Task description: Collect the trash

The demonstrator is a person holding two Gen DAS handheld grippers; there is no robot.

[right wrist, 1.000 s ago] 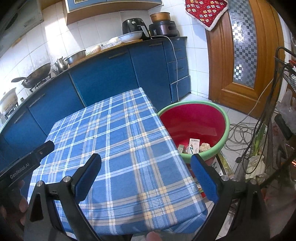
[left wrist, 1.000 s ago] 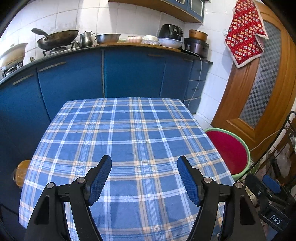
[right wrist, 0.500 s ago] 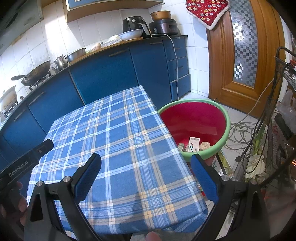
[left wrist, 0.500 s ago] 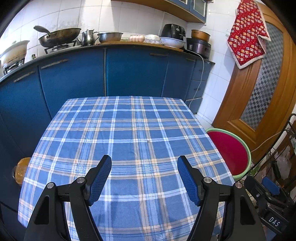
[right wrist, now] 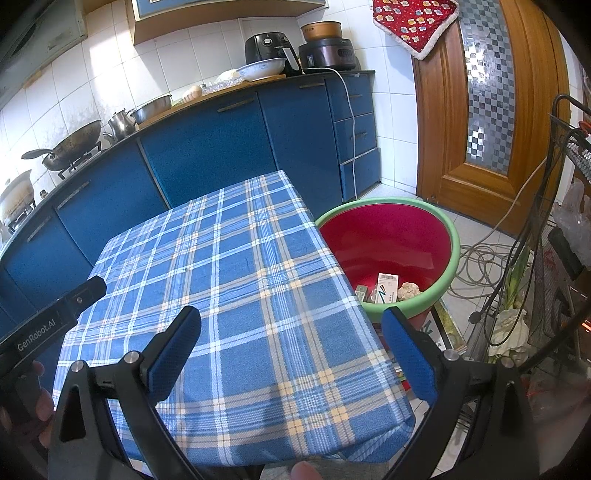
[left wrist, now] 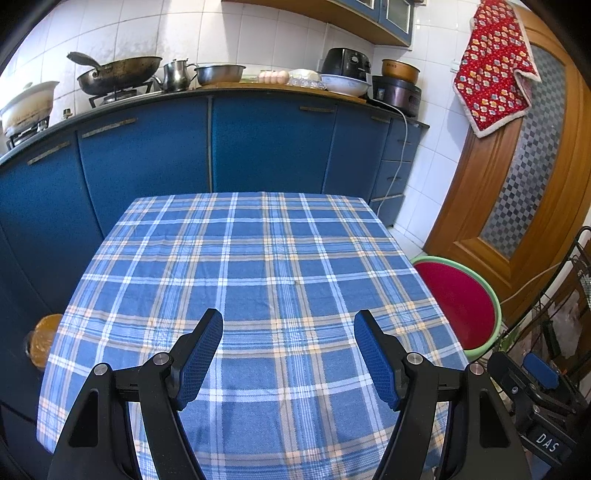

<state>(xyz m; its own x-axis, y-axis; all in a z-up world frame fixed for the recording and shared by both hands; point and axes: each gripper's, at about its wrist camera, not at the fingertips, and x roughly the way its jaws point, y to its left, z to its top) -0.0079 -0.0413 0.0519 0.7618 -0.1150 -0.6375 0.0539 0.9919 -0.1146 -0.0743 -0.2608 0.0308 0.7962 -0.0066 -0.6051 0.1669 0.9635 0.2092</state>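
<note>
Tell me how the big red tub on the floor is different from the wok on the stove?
The red tub sits on the floor beside the table; the wok sits up on a stove burner. The tub is red inside with a green rim; the wok is dark metal. The wok has a long handle; the tub shows none. The tub holds bits of trash; the wok's inside can't be seen. Both are round and open-topped.

Worktop cover [left wrist: 258, 266]: woven checked cloth, matt. Basin [right wrist: 448, 229] right of the right hand-held gripper [right wrist: 291, 332]: glossy smooth plastic, holding printed paper cartons [right wrist: 386, 288]. Left hand-held gripper [left wrist: 288, 345]: matt black plastic, textured blue pads [left wrist: 199, 354]. Beyond: glossy wall tiles [left wrist: 177, 33], varnished wood door [right wrist: 491, 147], metal wok [left wrist: 118, 72].
</note>
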